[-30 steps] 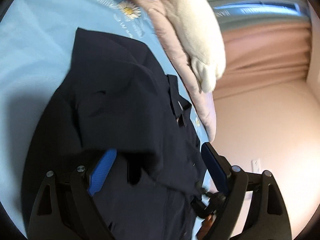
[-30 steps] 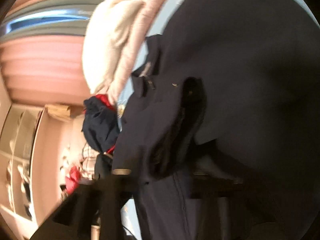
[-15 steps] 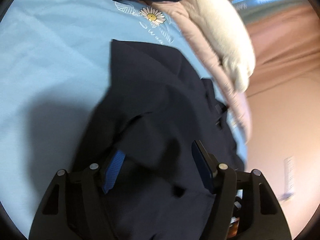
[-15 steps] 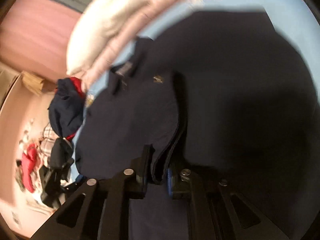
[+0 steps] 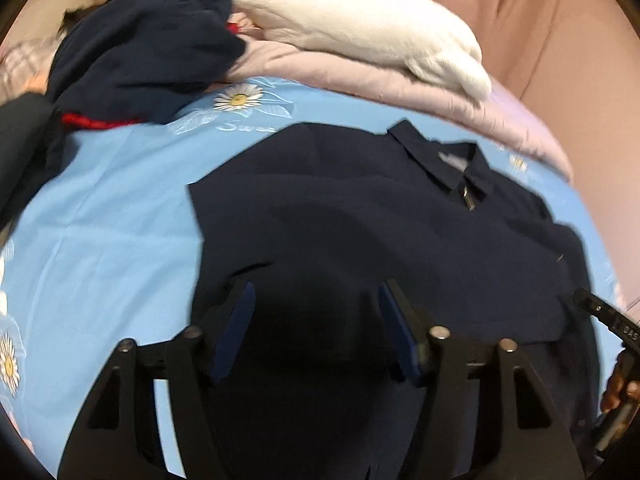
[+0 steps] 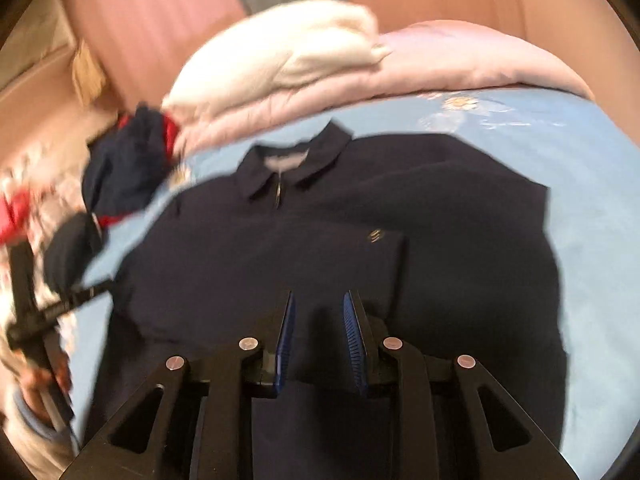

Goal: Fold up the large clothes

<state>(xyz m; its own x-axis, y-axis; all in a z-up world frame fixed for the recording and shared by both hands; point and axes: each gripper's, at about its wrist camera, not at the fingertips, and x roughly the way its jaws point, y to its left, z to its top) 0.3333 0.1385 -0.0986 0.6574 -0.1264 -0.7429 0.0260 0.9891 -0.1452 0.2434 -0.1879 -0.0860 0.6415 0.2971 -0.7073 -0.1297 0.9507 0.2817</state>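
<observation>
Navy jacket (image 5: 360,216) lies flat on blue bed (image 5: 112,208), sleeves folded inward; left gripper (image 5: 314,320) and right gripper (image 6: 318,336) fingers spread, empty, apparently poised over hem for next fold.

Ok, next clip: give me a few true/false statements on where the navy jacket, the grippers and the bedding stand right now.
1. The navy jacket lies collar-up on the blue sheet. True.
2. The left gripper is clamped shut on a sleeve. False: its jaws stand wide apart over the jacket.
3. A white pillow rests on the pink quilt. True.
4. The right gripper holds the collar. False: it is open, well short of the collar.
</observation>
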